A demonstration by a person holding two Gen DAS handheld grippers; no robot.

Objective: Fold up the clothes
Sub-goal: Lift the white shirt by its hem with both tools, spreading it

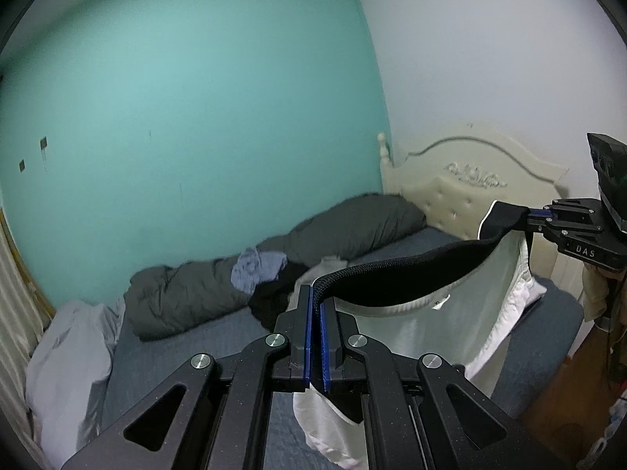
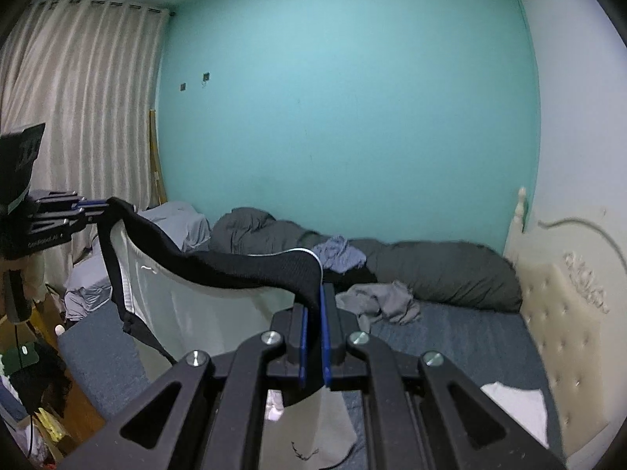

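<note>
- Blue-padded fingers of the left gripper [image 1: 316,305] sit closest to the left wrist lens, pinched tight on one end of the black waistband [image 1: 395,274] of a pair of white shorts [image 1: 443,337].
- Right gripper [image 2: 313,305] does the same on its own side: its jaws are closed on the other end of that waistband, the black knit disappearing between the pads.
- Each gripper also shows in the other's view, the right gripper at the far right edge of the left wrist view, the left gripper at the far left edge of the right wrist view.
- Between the two grips the waistband sags in a shallow curve, so its long axis runs from gripper to gripper, across the person's front.
- White cloth hangs down from the band, clear of the blue bed [image 1: 219,337] in its upper part; whether the lower hem touches the mattress cannot be told.
- Neither hand is nearer the garment, since both already hold it at matching ends.
- Judging from this, the shorts are spread for laying flat, and the coming move likely depends on lowering both ends evenly onto the bare mattress ahead.
- A grey duvet [image 2: 431,270] and loose clothes [image 1: 258,266] lie farther back along the turquoise wall, well apart from the held shorts.
</note>
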